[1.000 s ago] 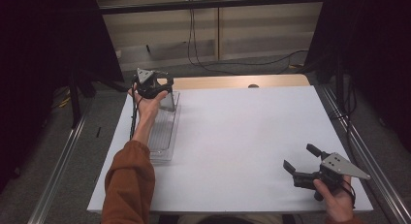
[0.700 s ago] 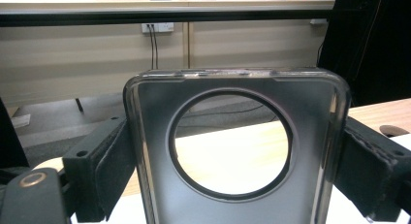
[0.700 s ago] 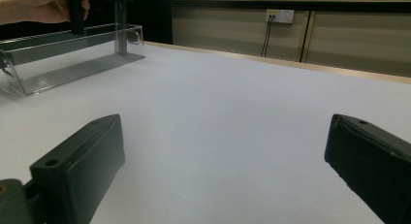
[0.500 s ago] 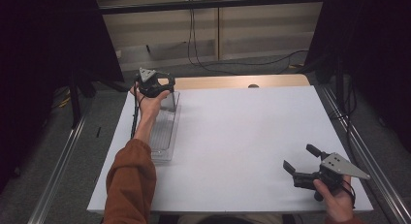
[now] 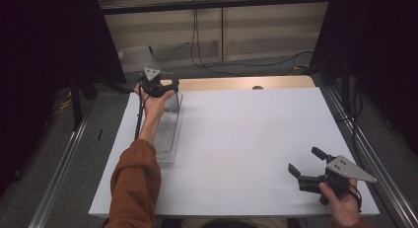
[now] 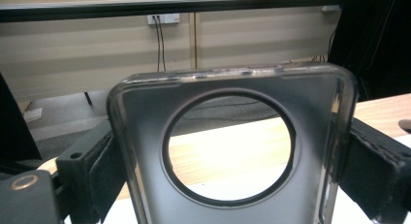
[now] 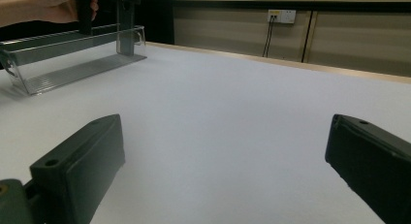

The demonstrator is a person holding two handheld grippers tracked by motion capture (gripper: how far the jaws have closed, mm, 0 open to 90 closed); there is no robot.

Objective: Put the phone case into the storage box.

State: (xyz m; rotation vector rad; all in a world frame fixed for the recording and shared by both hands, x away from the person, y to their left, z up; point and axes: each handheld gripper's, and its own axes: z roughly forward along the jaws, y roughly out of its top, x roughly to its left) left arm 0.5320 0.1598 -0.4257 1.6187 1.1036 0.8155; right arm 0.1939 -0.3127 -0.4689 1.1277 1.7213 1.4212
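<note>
Across the middle of the scene lay the white bench (image 5: pixel 256 149), bare over most of its top. On its far left part sat a clear tray (image 5: pixel 167 134), long and narrow, its long axis running from near to far along the bench's left edge; in the right gripper view the tray (image 7: pixel 63 59) showed far off to the left, with the grey case standing upright at its far end.

Smaller than the tray, the case (image 6: pixel 228 151) was a dark translucent phone case with a large round camera hole through it. It stood upright in the far end of the tray, held flat-on to the left gripper's camera, so that its broad face crossed the line of the grip. The left gripper (image 5: pixel 157 85) was over that far end, and its fingers (image 6: pixel 92 170) were pinching the case by its two side edges, one pad on each side.

The right gripper (image 5: pixel 308 171) hung at the near right corner of the bench, well apart from the tray, its fingers (image 7: pixel 82 161) spread wide with nothing between them but bare bench.

The left hand was plainly the nearer one, already on the case. The coming move would seem to turn on the case's upright stance within the tray's far end: lifting it straight up should clear the tray walls, while a sideways pull might drag the tray along.
</note>
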